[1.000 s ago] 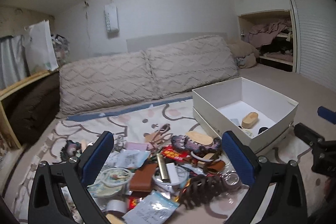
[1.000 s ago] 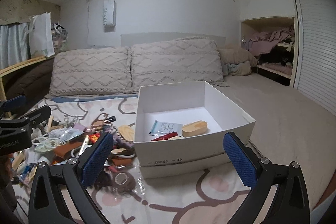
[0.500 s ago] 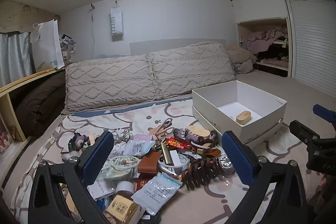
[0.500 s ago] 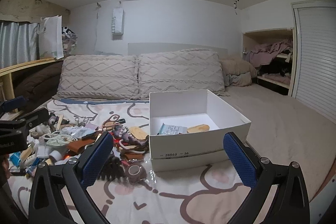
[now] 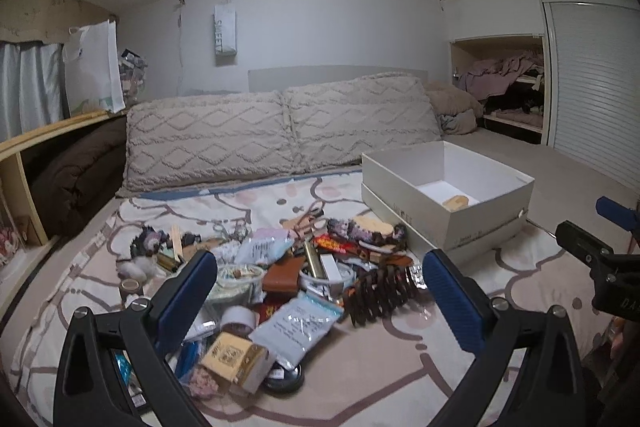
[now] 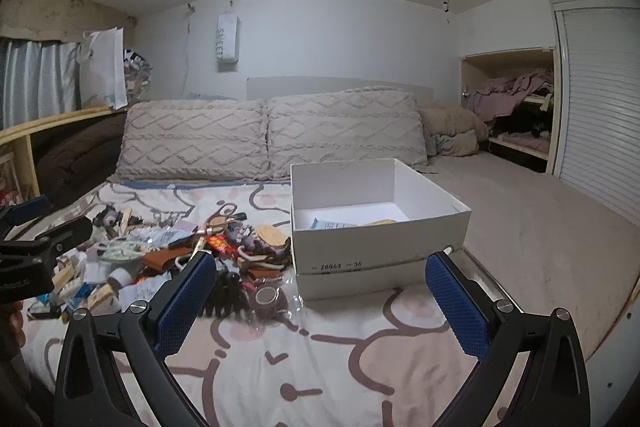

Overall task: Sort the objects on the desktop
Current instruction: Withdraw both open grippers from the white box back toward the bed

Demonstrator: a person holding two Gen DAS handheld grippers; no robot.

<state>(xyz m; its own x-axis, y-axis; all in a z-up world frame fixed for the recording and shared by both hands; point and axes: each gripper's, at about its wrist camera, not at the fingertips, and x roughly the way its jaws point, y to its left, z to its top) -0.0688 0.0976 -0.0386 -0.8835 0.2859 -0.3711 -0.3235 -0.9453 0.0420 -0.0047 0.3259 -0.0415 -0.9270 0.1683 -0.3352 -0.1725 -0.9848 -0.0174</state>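
A pile of small objects (image 5: 304, 275) lies on the patterned bedspread: a brown hair claw (image 5: 380, 293), a brown wallet (image 5: 282, 273), a pale blue sachet (image 5: 294, 323) and a small printed box (image 5: 234, 361). A white open box (image 5: 448, 195) stands to the right with a wooden piece (image 5: 456, 203) inside. My left gripper (image 5: 320, 291) is open and empty above the pile's near edge. My right gripper (image 6: 320, 291) is open and empty in front of the white box (image 6: 376, 227), which holds a blue sachet (image 6: 330, 225). The pile also shows in the right wrist view (image 6: 192, 255).
Two beige pillows (image 5: 280, 131) lean against the far wall. A wooden shelf with a brown blanket (image 5: 72, 167) borders the left side. A closet nook with clothes (image 6: 512, 107) is at the far right. The bed's right edge (image 6: 624, 291) drops off near the right gripper.
Both grippers have pulled back and risen, so the pile and the white box look smaller and farther. More of the pile's near side shows. Both stay open and empty.
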